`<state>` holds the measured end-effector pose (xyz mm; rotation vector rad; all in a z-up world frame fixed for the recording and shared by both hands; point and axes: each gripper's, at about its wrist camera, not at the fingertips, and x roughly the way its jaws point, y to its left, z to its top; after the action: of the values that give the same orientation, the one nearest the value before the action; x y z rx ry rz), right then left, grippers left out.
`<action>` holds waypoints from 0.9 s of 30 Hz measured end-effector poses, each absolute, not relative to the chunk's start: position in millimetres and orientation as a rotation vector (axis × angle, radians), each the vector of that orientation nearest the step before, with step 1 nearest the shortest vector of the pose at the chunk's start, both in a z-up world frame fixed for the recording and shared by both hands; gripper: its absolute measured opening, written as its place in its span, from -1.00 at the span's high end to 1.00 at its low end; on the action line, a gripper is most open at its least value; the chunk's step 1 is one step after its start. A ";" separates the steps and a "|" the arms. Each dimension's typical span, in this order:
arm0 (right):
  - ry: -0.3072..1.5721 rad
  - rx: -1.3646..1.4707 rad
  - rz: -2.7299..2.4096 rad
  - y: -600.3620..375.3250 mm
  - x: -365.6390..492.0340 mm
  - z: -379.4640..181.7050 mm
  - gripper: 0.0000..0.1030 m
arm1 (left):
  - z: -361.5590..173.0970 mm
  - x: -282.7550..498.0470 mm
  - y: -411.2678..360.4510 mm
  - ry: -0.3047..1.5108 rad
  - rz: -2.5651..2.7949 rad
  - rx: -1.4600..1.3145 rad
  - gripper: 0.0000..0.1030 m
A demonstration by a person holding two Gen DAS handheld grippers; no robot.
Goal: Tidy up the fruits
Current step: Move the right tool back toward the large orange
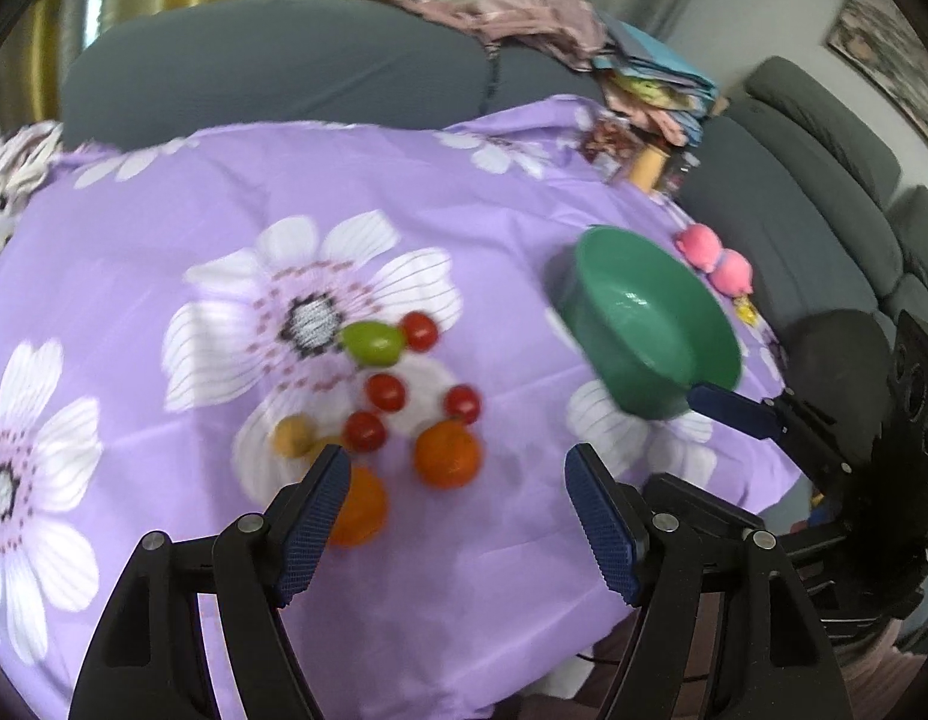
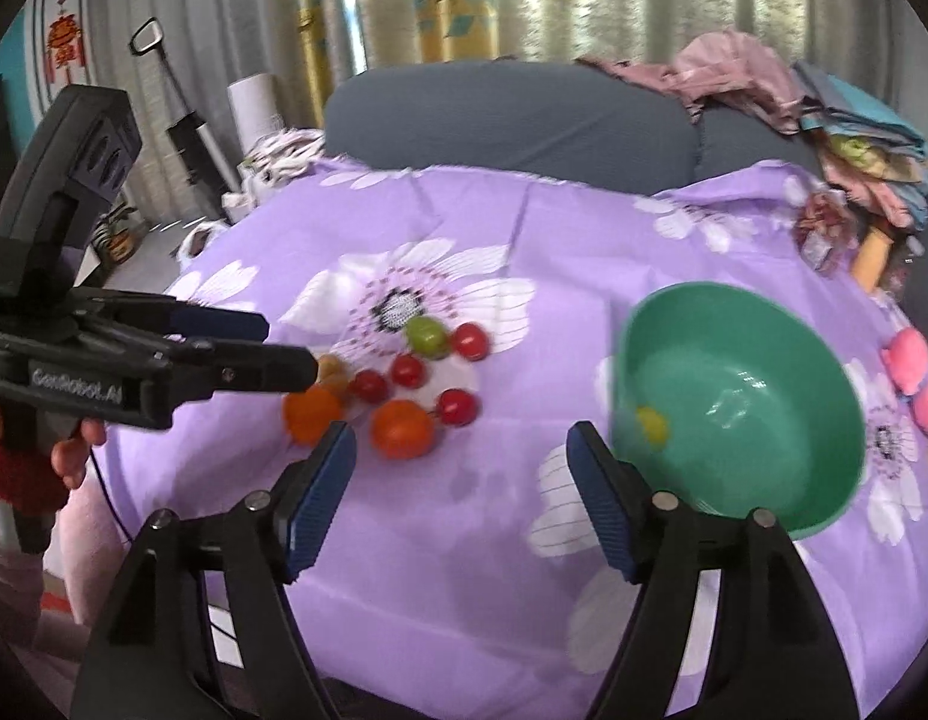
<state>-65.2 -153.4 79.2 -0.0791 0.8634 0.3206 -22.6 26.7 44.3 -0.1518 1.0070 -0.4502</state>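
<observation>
A green bowl (image 2: 757, 396) sits on the purple flowered cloth (image 2: 464, 540), with a small yellow fruit (image 2: 652, 423) inside; it also shows in the left wrist view (image 1: 649, 324). A cluster of fruit lies left of it: two oranges (image 1: 447, 455) (image 1: 359, 507), several red cherry tomatoes (image 1: 386, 391), a green fruit (image 1: 372, 343) and a small yellow-brown fruit (image 1: 291, 435). My left gripper (image 1: 458, 516) is open above the near oranges; it also shows in the right wrist view (image 2: 278, 348). My right gripper (image 2: 461, 498) is open and empty, close to the bowl's left rim.
A grey sofa (image 1: 284, 72) runs behind the table with piled clothes (image 1: 523, 12) and folded fabrics. Pink toys (image 1: 715, 258) and packets lie at the cloth's right edge. A vacuum stands at the far left in the right wrist view (image 2: 182, 120).
</observation>
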 end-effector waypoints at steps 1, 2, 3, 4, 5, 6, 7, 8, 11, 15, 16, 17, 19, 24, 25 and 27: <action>0.873 -0.079 0.329 -151.1 -64.6 76.5 -0.42 | 40.6 -23.1 32.4 1.014 -0.437 -0.160 -0.43; 0.887 -0.077 0.340 -147.4 -64.2 72.8 -0.42 | 37.8 -24.1 37.3 1.020 -0.425 -0.165 -0.43; 0.896 -0.074 0.347 -145.2 -63.3 70.5 -0.42 | 33.9 -24.7 42.7 1.027 -0.411 -0.172 -0.43; 0.904 -0.070 0.355 -142.8 -62.8 68.3 -0.42 | 30.2 -25.4 47.6 1.034 -0.404 -0.181 -0.43; 0.910 -0.067 0.362 -140.9 -62.9 66.4 -0.42 | 28.0 -25.6 50.5 1.039 -0.403 -0.189 -0.43; 0.919 -0.061 0.375 -138.1 -62.3 64.0 -0.42 | 25.2 -26.6 54.4 1.044 -0.403 -0.201 -0.43; 0.926 -0.057 0.385 -135.6 -62.3 61.7 -0.42 | 22.9 -27.1 57.7 1.049 -0.403 -0.211 -0.43; 0.935 -0.054 0.397 -132.7 -61.6 59.2 -0.42 | 20.5 -27.5 60.3 1.054 -0.403 -0.220 -0.43; 0.960 -0.053 0.425 -124.0 -60.4 51.1 -0.42 | 14.1 -27.9 66.1 1.067 -0.403 -0.244 -0.43; 0.987 -0.050 0.454 -112.9 -58.3 41.3 -0.42 | 6.1 -24.3 69.7 1.085 -0.410 -0.267 -0.43; 0.993 -0.049 0.459 -111.4 -57.6 39.1 -0.42 | 3.7 -23.7 70.3 1.090 -0.408 -0.268 -0.43; 1.003 -0.048 0.466 -108.0 -55.7 35.4 -0.42 | 1.7 -23.1 71.0 1.095 -0.407 -0.270 -0.43; 1.018 -0.046 0.476 -102.8 -53.1 29.5 -0.42 | -3.3 -21.1 71.7 1.108 -0.409 -0.275 -0.43; 1.044 -0.037 0.507 -91.2 -45.5 17.1 -0.42 | -9.4 -16.9 72.1 1.121 -0.420 -0.278 -0.43; 1.050 -0.033 0.517 -88.3 -43.4 14.4 -0.42 | -10.3 -16.0 72.5 1.122 -0.420 -0.276 -0.43; 1.058 -0.026 0.532 -83.9 -40.8 10.6 -0.42 | -12.3 -13.4 73.4 1.127 -0.419 -0.271 -0.43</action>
<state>-40.8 -83.9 10.6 -0.0265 1.0580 0.5323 -13.4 73.4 -12.3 -0.2708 1.1270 -0.4190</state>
